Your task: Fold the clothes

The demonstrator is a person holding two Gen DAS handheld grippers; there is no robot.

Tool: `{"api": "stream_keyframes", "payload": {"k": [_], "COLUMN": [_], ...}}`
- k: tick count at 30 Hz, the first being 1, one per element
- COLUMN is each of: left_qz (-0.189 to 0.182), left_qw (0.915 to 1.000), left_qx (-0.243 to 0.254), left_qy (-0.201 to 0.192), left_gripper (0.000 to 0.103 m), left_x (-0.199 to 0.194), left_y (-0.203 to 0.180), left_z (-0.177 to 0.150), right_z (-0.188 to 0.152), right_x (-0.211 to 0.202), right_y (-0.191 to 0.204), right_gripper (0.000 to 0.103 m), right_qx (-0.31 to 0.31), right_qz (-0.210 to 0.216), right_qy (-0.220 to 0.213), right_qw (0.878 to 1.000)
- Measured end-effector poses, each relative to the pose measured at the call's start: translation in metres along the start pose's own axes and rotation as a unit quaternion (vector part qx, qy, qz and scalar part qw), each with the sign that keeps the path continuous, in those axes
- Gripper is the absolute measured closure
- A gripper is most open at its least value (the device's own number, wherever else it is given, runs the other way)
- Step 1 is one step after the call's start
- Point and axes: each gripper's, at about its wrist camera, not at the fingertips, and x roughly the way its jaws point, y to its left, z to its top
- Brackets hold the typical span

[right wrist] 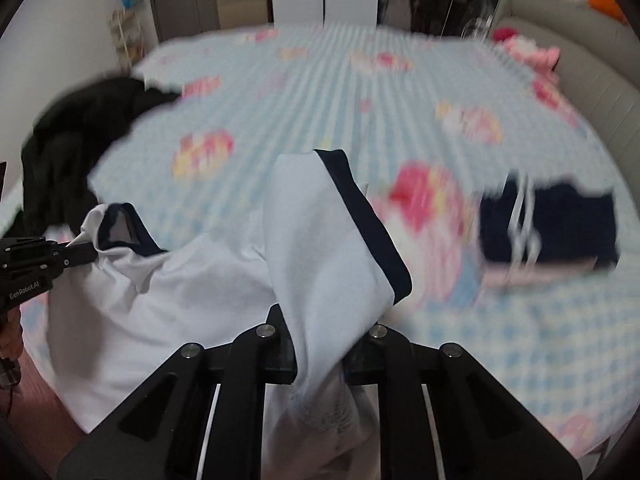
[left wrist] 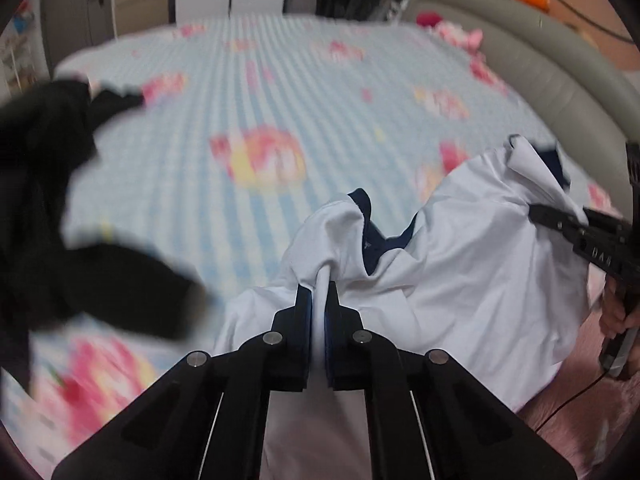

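A white shirt (left wrist: 460, 264) with navy trim hangs between both grippers above the bed. My left gripper (left wrist: 319, 300) is shut on a pinched fold of the white cloth by the navy collar. In the same view my right gripper (left wrist: 536, 212) grips the shirt's far shoulder at the right edge. In the right wrist view my right gripper (right wrist: 320, 344) is shut on the white shirt (right wrist: 180, 300), whose navy-cuffed sleeve (right wrist: 332, 232) drapes over the fingers and hides their tips. The left gripper (right wrist: 86, 256) holds the other shoulder at the left.
The bed (left wrist: 280, 100) has a blue checked sheet with pink flower prints. A black garment (left wrist: 52, 168) lies at the left, also the black garment (right wrist: 76, 144). A folded navy garment (right wrist: 552, 228) lies on the sheet at the right. A grey padded headboard (left wrist: 540, 76) borders the right side.
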Motion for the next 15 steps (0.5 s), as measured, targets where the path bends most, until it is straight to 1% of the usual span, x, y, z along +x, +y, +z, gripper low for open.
{"api": "stream_keyframes", "payload": {"k": [2, 3, 5, 6, 8, 9, 10, 11, 12, 13, 14, 15], "left_qz": [0.015, 0.017, 0.020, 0.022, 0.023, 0.022, 0.019, 0.015, 0.011, 0.007, -0.001, -0.012], "left_qw": [0.9982, 0.9959, 0.9880, 0.9841, 0.9789, 0.9780, 0.9792, 0.9818, 0.9851, 0.9884, 0.9922, 0.9957], "left_qx": [0.015, 0.019, 0.024, 0.029, 0.040, 0.043, 0.044, 0.045, 0.043, 0.039, 0.029, 0.015], "left_qy": [-0.055, -0.086, -0.151, -0.174, -0.199, -0.203, -0.197, -0.184, -0.166, -0.147, -0.121, -0.091], "left_gripper": [0.100, 0.100, 0.100, 0.100, 0.100, 0.100, 0.100, 0.100, 0.100, 0.100, 0.100, 0.100], "left_x": [-0.042, -0.066, -0.115, -0.133, -0.157, -0.163, -0.162, -0.153, -0.140, -0.123, -0.102, -0.080], "left_y": [-0.001, -0.003, -0.009, -0.013, -0.020, -0.022, -0.022, -0.022, -0.021, -0.021, -0.019, -0.015], "left_z": [0.047, 0.067, 0.102, 0.113, 0.119, 0.117, 0.108, 0.092, 0.071, 0.052, 0.032, 0.009], "right_z": [0.035, 0.054, 0.090, 0.100, 0.110, 0.114, 0.109, 0.100, 0.089, 0.073, 0.056, 0.037], "right_x": [-0.029, -0.046, -0.081, -0.102, -0.143, -0.160, -0.163, -0.157, -0.147, -0.125, -0.102, -0.076], "right_y": [-0.002, -0.003, -0.006, -0.008, -0.017, -0.021, -0.023, -0.026, -0.029, -0.032, -0.036, -0.040], "right_gripper": [0.091, 0.091, 0.091, 0.091, 0.089, 0.084, 0.075, 0.048, 0.026, 0.024, 0.028, 0.035], "right_qx": [0.001, 0.003, 0.008, 0.016, 0.033, 0.038, 0.034, 0.033, 0.031, 0.028, 0.026, 0.029], "right_qz": [-0.002, -0.006, -0.012, -0.010, 0.002, 0.007, 0.008, 0.011, 0.012, 0.009, 0.003, -0.012], "right_qy": [-0.054, -0.083, -0.143, -0.180, -0.252, -0.281, -0.285, -0.270, -0.249, -0.212, -0.174, -0.128], "right_qw": [0.999, 0.997, 0.990, 0.984, 0.967, 0.959, 0.958, 0.962, 0.968, 0.977, 0.984, 0.991]}}
